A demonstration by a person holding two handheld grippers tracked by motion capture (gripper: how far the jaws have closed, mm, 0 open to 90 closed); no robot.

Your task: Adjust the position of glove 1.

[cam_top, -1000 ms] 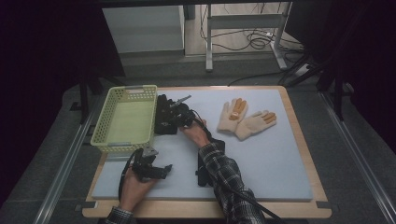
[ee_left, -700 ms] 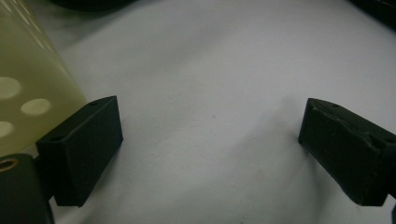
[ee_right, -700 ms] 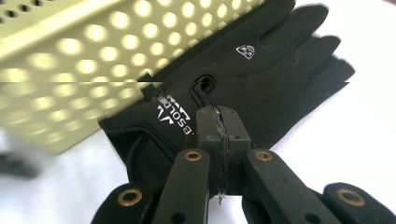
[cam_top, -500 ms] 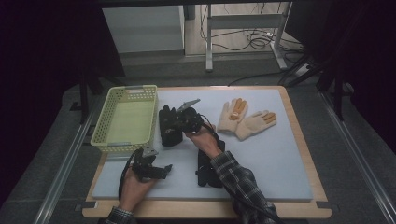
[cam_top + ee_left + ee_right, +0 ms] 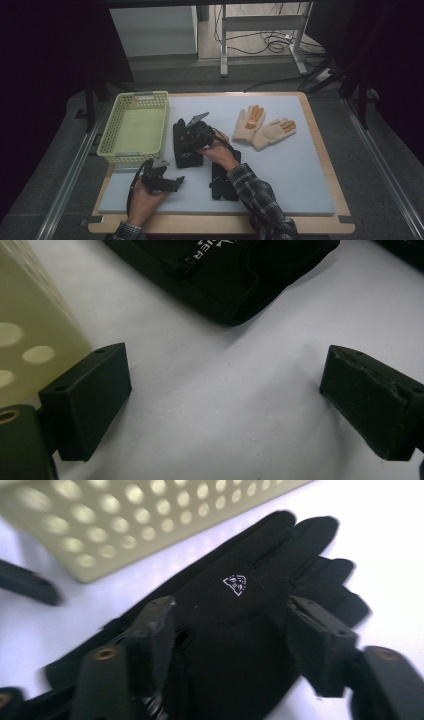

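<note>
A black glove (image 5: pixel 186 147) with a small white logo (image 5: pixel 235 585) lies flat on the white mat just right of the yellow basket (image 5: pixel 134 150). My right gripper (image 5: pixel 189 136) hovers over it. Its jaws have just been opening, and my right gripper (image 5: pixel 235 630) now stands open astride the glove's back without pressing on it. A second black glove (image 5: pixel 224 181) lies partly under the right forearm. My left gripper (image 5: pixel 176 181) rests near the front edge. In its own view my left gripper (image 5: pixel 225 390) is wide open over bare mat.
Two beige gloves with orange fingertips (image 5: pixel 264 127) lie at the back right of the mat (image 5: pixel 300 175). The basket's perforated wall (image 5: pixel 30 335) stands right beside the left jaw, and the black glove's cuff (image 5: pixel 235 280) lies just beyond. A wooden table rim (image 5: pixel 320 145) frames the mat.
The right gripper has moved away from the basket toward the near side with the black glove. Its jaws have opened and the glove now lies on the mat. The left hand has kept still.
</note>
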